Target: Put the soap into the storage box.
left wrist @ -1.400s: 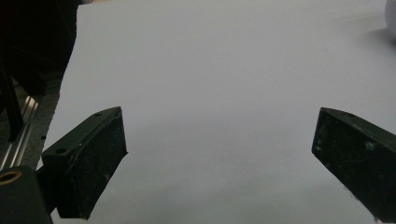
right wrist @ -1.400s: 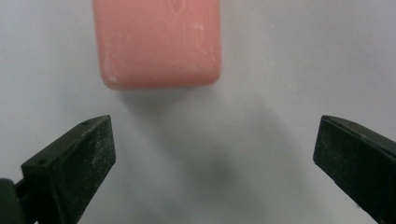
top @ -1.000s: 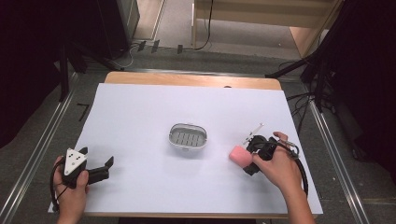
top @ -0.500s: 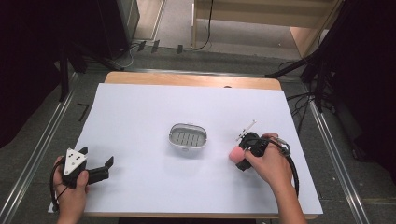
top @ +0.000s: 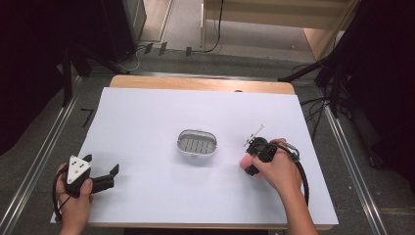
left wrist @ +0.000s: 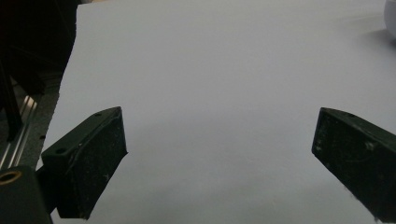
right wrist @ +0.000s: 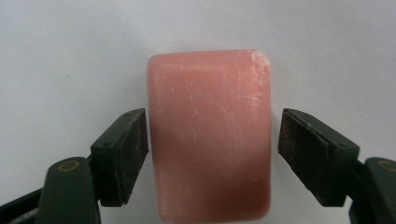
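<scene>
A pink bar of soap (right wrist: 210, 140) lies flat on the white table between the jaws of my right gripper (right wrist: 215, 135). The jaws have just been closing around it. The left pad (right wrist: 126, 154) is at the bar's side, and a narrow gap remains at the right pad (right wrist: 308, 154). In the high view the right gripper (top: 250, 164) covers most of the soap (top: 243, 160), right of a grey oval soap dish (top: 195, 143). My left gripper (top: 111, 175) rests at the near left, its jaws wide open over bare table (left wrist: 219, 135).
The white sheet (top: 147, 112) covers the table out to a wooden strip (top: 195, 83) at the far edge. Metal rails (top: 44, 161) run along both sides. A cable (top: 303, 176) loops behind the right hand. The dish's edge (left wrist: 391, 14) shows in the left gripper view.
My right hand has shifted left over the soap, which lay beside the gripper before, and the jaws have narrowed around it. The left hand has stayed put.
</scene>
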Available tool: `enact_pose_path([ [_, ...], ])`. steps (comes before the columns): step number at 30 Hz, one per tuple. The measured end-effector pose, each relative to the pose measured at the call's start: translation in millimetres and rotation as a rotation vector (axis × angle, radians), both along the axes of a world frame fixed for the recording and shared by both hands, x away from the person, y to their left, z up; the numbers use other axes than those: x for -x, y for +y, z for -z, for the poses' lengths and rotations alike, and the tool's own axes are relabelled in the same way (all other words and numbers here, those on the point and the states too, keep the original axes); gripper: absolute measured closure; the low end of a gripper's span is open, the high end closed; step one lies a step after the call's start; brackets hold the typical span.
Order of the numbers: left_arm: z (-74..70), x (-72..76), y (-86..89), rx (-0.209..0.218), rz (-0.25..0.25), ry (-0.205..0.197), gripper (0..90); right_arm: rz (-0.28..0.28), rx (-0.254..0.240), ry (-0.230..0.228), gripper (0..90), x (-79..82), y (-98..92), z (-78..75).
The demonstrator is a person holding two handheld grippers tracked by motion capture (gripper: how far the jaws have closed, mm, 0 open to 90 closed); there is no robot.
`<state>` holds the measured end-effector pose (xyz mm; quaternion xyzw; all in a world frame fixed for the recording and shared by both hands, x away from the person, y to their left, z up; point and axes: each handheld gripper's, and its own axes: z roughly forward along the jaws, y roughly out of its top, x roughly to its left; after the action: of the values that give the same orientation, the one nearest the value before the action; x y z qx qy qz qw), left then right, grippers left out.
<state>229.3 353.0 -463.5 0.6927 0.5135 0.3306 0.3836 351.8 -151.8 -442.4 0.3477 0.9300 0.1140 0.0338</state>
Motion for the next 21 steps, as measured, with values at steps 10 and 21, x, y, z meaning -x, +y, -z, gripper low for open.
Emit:
enact_pose_path([
  [10,0.0,0.0,0.0,0.001,0.000,0.000,3.6,-0.004,0.005,0.017,33.4,-1.9,2.5,3.3],
  [21,0.1,0.0,-0.1,0.002,0.001,-0.002,3.6,-0.005,0.001,0.030,35.7,-3.5,3.1,5.4],
])
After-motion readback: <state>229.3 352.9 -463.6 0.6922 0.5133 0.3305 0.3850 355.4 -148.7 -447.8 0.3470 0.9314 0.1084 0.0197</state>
